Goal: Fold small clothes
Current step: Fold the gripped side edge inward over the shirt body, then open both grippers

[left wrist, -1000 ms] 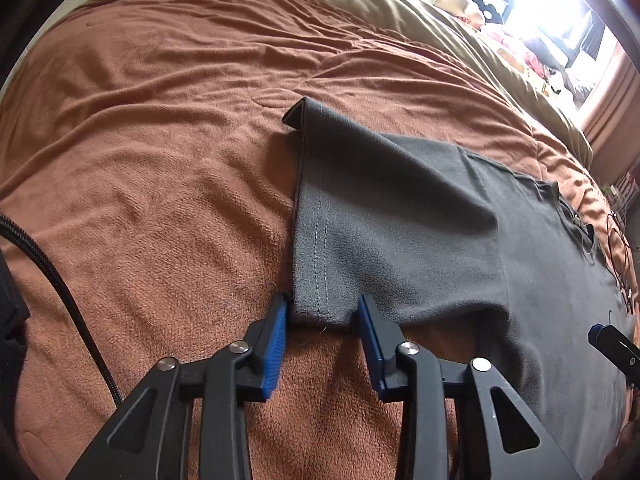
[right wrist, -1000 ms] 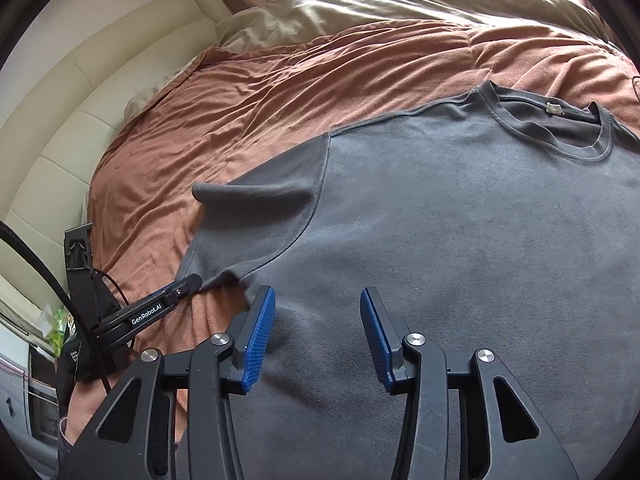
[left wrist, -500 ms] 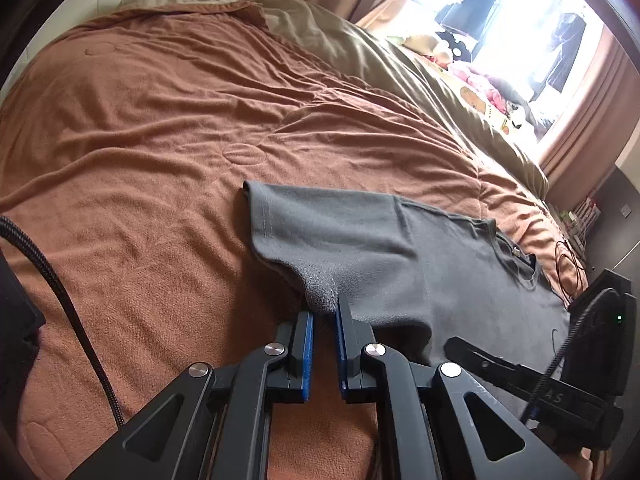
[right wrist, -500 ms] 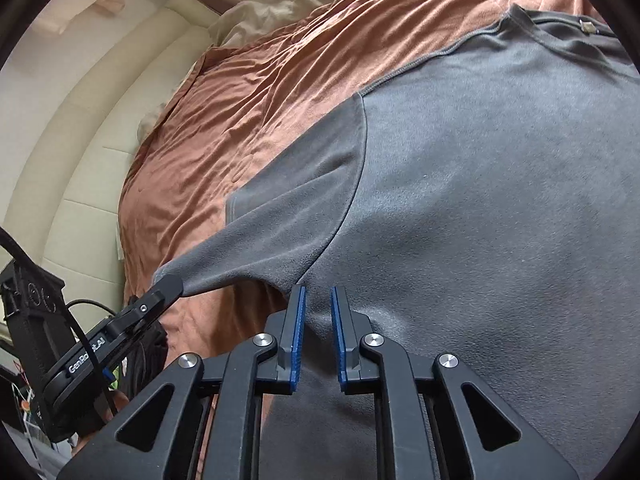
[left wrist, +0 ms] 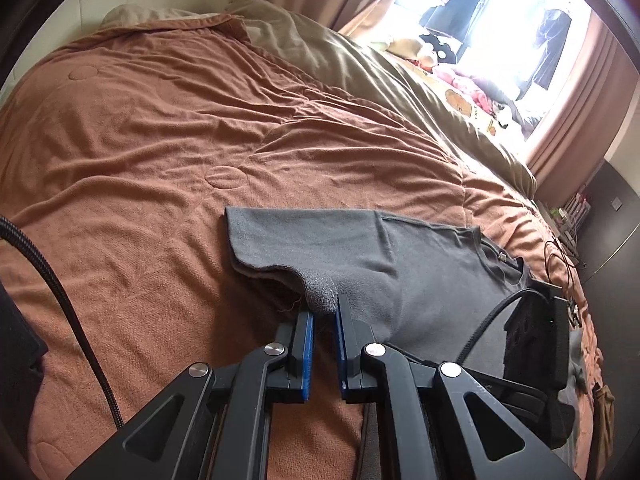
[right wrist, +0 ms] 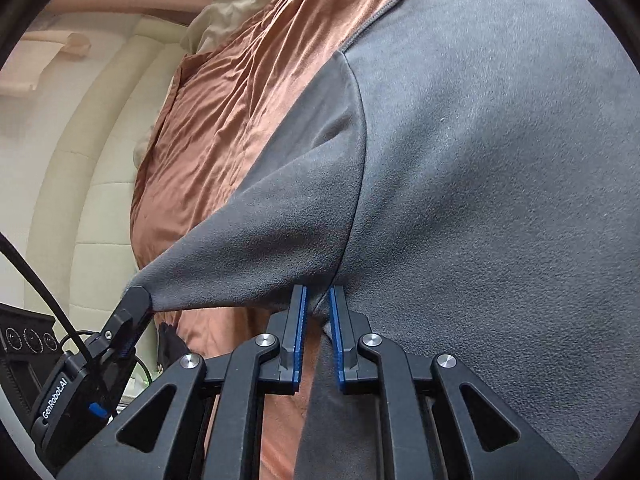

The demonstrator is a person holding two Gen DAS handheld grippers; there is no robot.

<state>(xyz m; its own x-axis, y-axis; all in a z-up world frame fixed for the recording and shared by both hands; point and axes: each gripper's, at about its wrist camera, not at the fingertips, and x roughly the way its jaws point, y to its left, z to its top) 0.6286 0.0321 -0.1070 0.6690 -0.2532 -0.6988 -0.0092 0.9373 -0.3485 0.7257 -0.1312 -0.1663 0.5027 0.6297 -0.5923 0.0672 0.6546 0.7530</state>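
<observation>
Left wrist: grey tee (left wrist: pixel 400 264) sleeve hem between pinching fingers (left wrist: pixel 304 332); right fingers (right wrist: pixel 298 320) pinching underarm.

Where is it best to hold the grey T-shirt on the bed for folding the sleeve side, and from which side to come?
Grip the grey T-shirt at two points along its near side: the sleeve hem and the body edge beside the armpit seam, coming low from the bed's near edge. Both edges are thin and lift easily off the brown blanket. The left tool and right tool already pinch there.
</observation>
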